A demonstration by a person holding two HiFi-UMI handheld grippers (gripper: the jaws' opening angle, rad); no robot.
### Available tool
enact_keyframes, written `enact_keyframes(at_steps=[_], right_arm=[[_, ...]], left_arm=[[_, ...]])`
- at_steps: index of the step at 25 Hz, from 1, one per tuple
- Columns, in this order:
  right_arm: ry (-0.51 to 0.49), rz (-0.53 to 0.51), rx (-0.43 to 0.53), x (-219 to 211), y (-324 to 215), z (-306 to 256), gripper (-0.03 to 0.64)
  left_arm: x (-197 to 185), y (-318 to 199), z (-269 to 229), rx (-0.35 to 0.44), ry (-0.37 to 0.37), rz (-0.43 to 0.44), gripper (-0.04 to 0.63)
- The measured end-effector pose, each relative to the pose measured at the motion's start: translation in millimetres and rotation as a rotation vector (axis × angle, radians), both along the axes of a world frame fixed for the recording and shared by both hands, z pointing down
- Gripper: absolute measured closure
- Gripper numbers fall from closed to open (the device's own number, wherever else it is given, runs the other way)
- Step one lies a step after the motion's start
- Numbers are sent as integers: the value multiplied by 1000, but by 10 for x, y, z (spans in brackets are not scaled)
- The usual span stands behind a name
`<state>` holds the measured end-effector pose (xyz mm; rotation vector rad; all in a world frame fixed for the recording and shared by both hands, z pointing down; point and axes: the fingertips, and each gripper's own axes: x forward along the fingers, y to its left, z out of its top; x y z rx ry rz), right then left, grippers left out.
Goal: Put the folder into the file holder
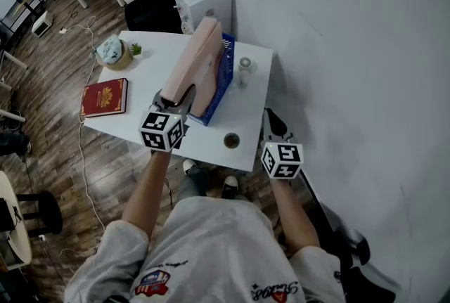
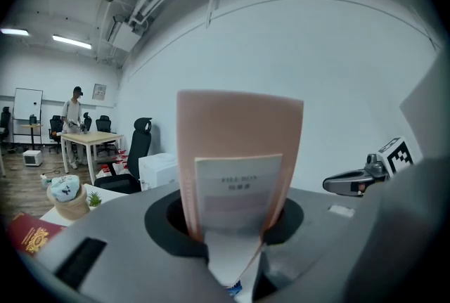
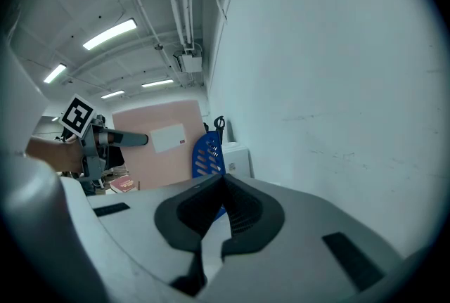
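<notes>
Head view: dim, cool and low in contrast. Light falls evenly from overhead. The white counter (image 1: pixel 158 59) under the left fingers (image 1: pixel 184 96) is the brightest surface and carries only faint, soft shadows. The wall (image 1: pixel 351 27) beyond shows no glare.

Left gripper view: heavy fisheye bowing and black corners. The ceiling strips (image 2: pixel 70 41) above and left of the fingers are blown out. The folder (image 2: pixel 239 126) between them is soft, its label print faint.

Right gripper view: the same dark rim. The tube light (image 3: pixel 109 34) up-left of the right fingers (image 3: pixel 140 224) glares mildly, and the fingers themselves are blurred.
</notes>
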<state>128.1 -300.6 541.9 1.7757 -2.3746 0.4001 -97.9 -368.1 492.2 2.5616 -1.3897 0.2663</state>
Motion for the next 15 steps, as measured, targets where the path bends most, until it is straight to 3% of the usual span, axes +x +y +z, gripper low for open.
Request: enact_keyframes(at_steps=[7, 15], right_arm=[[-11, 22, 6, 105, 23, -70, 615], [-11, 23, 13, 153, 15, -88, 615]], left_arm=[[38, -68, 133, -22, 17, -12, 462], [158, -102, 226, -18, -40, 5, 465]])
